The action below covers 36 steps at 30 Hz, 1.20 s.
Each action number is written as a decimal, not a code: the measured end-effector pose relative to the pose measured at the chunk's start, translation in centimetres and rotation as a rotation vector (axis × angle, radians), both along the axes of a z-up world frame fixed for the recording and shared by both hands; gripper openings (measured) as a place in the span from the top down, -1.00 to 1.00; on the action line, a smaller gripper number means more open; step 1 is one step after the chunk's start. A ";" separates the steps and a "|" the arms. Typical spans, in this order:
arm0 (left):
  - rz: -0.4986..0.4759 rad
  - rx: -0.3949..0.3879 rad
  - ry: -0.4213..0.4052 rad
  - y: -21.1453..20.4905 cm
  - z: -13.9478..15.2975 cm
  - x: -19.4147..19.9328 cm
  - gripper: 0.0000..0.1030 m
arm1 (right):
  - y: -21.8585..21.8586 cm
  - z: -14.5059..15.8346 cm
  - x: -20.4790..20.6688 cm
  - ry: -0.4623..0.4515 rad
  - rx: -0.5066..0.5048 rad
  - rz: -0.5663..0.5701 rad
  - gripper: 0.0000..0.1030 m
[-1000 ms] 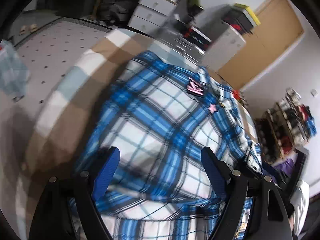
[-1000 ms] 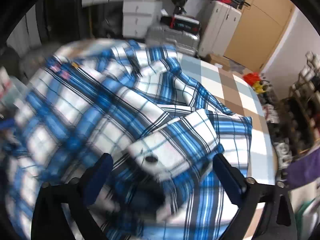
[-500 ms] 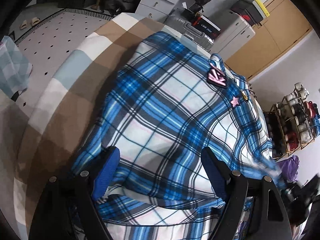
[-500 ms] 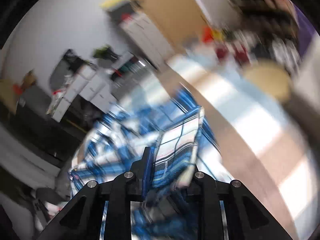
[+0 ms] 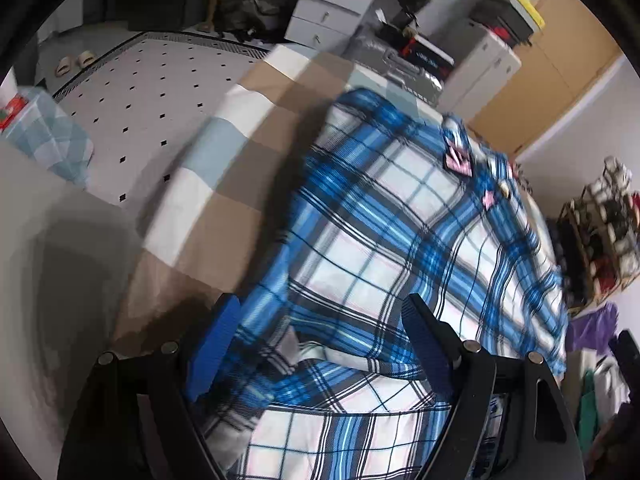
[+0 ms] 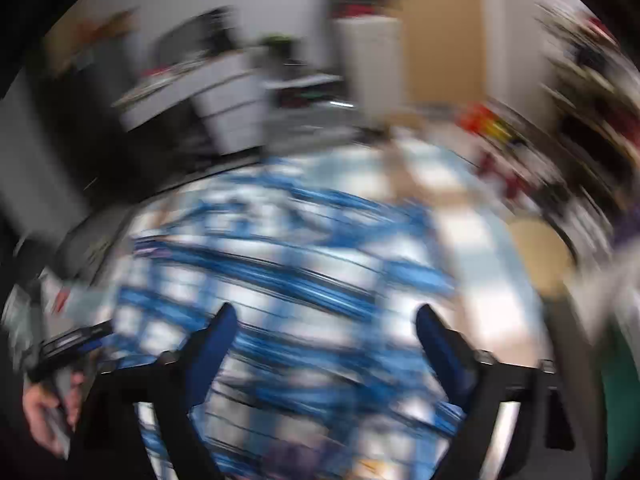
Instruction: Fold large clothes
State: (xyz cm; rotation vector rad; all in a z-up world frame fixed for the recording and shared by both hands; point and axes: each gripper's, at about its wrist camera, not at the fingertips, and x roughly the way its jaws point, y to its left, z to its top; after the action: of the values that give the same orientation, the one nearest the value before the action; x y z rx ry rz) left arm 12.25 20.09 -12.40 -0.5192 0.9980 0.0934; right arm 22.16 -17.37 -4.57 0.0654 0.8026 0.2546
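Note:
A large blue, white and black plaid shirt (image 5: 400, 240) lies spread on a bed with a beige, white and pale blue checked cover (image 5: 224, 184). Pink patches (image 5: 456, 158) sit near its far end. My left gripper (image 5: 320, 332) is open, low over the near folded edge of the shirt, with cloth between its blue fingers (image 5: 216, 336). The right wrist view is heavily blurred; my right gripper (image 6: 324, 332) is open above the shirt (image 6: 288, 264), holding nothing. The person's hand with the left gripper (image 6: 68, 348) shows at the lower left there.
White drawers (image 5: 332, 4), a silver suitcase (image 5: 396, 64) and stacked boxes stand beyond the bed's far end. A wooden door (image 5: 552, 64) is behind them. A shoe rack (image 5: 600, 232) stands at the right. Dotted floor (image 5: 152, 80) lies to the left.
My right gripper was shut on a fold of the shirt half a second ago; it has let go, opened and swung back over the shirt. My left gripper shifted slightly over the near edge.

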 end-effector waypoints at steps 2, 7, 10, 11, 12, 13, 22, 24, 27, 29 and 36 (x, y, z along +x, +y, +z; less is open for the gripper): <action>0.044 -0.022 -0.019 1.0 0.5 -0.5 -0.54 | 6.0 0.1 2.6 -0.010 -0.062 0.118 -0.93; 0.164 -0.041 -0.055 3.4 1.1 -1.4 -0.54 | 17.2 -4.6 8.3 0.135 -0.125 0.307 -0.79; 0.185 -0.048 -0.061 3.9 1.0 -0.8 -0.54 | 21.7 -7.4 10.9 0.147 -0.213 0.301 -0.67; 0.191 -0.043 -0.060 4.0 0.9 -0.5 -0.54 | 22.4 -8.2 11.7 0.144 -0.241 0.287 -0.67; 0.192 -0.038 -0.057 4.1 0.9 -0.3 -0.54 | 23.0 -9.1 12.5 0.156 -0.269 0.275 -0.67; 0.197 -0.033 -0.054 4.1 0.7 -0.1 -0.54 | 23.7 -10.1 13.1 0.182 -0.301 0.264 -0.61; 0.124 -0.028 -0.037 2.6 0.2 0.9 -0.54 | 21.3 -8.3 12.7 0.181 -0.228 0.289 -0.43; 0.084 -0.023 -0.044 1.9 0.3 1.0 -0.54 | 18.7 -6.8 10.9 0.155 -0.216 0.293 -0.43; 0.017 0.006 -0.048 0.0 0.4 1.4 -0.54 | 15.2 -6.2 8.9 0.147 -0.276 0.284 -0.43; -0.034 0.020 -0.061 -1.4 0.5 1.7 -0.54 | 12.3 -6.1 7.8 0.156 -0.331 0.264 -0.43; -0.136 0.091 -0.087 -5.8 0.6 2.9 -0.55 | 4.0 -9.1 5.5 0.252 -0.350 0.179 -0.43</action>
State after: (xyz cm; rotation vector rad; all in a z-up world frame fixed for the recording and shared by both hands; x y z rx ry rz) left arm 15.12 14.30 -11.76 -0.3683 0.9369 -0.0048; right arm 27.69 -13.34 -13.65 -0.3101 1.0961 0.2746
